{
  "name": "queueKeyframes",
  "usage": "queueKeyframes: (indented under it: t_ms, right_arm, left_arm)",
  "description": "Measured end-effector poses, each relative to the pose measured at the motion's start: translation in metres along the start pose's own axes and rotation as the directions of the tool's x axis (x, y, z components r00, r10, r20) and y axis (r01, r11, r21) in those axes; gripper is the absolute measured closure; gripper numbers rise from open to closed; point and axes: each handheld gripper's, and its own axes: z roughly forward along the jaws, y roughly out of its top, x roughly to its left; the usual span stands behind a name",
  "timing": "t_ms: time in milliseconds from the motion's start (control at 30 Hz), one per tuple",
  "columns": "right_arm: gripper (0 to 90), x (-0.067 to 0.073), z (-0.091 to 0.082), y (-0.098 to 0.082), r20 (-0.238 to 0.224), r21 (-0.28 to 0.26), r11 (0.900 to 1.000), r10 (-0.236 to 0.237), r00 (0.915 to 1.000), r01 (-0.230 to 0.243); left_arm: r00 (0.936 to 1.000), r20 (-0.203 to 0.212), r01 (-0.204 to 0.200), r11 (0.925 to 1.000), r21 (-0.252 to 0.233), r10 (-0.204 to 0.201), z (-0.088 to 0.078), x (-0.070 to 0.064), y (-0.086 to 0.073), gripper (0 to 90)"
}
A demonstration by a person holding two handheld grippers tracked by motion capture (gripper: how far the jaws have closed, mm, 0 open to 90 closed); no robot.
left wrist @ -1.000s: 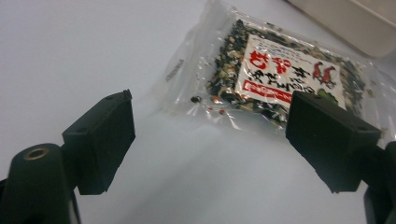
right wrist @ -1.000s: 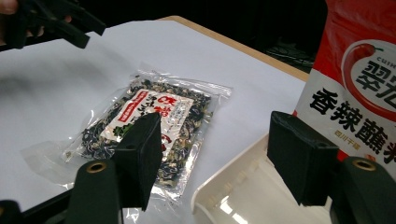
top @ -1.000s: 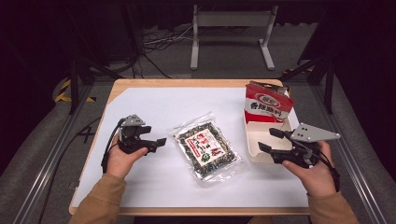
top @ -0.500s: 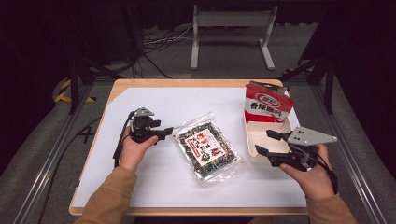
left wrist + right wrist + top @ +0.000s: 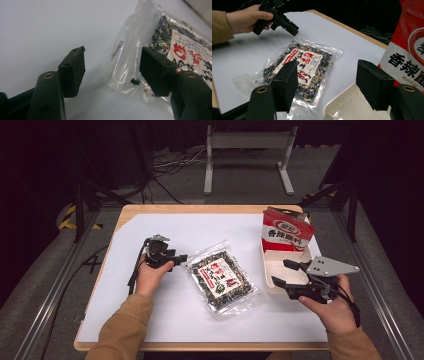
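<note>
Tongs x2 (image 5: pixel 183 257) (image 5: pixel 282 274), clear packet x1 (image 5: pixel 221 279), tray x1 (image 5: pixel 273 268).

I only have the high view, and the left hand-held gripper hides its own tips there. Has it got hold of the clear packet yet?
Observer: Not yet. In the left gripper view the left hand-held gripper has just been closing its jaws. Its pads still stand apart, and the clear packet lies untouched on the table, its empty end in the gap.
Operator: Is the right one carrying anything?
Observer: No. In the right gripper view the right hand-held gripper is open with nothing between its jaws. It is just above the rim of the white tray.
</note>
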Motion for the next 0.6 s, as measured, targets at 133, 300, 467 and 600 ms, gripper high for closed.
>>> queueKeyframes:
  t_ms: [133,300,467,600]
  right_arm:
    - [34.6,0.001,0.001,0.0,-0.005,-0.002,1.0,-0.003,1.0,0.003]
    - [34.5,0.001,0.002,-0.001,-0.005,0.0,1.0,-0.004,1.0,0.004]
    - [34.3,0.001,0.002,-0.001,-0.006,-0.002,1.0,-0.006,1.0,0.006]
    - [33.3,0.001,0.003,-0.002,-0.005,0.004,1.0,-0.008,1.0,0.008]
  left_arm:
    - [0.998,0.044,0.045,0.9989,0.01,-0.045,0.004,0.007,-0.002,42.3]
    - [0.9933,0.09,0.07,0.9971,0.03,-0.073,0.01,0.01,-0.003,46.4]
    - [0.986,0.126,0.104,0.9937,0.04,-0.109,0.013,0.015,-0.005,54.0]
    - [0.9812,0.155,0.107,0.9927,0.056,-0.115,0.014,0.014,-0.006,62.6]
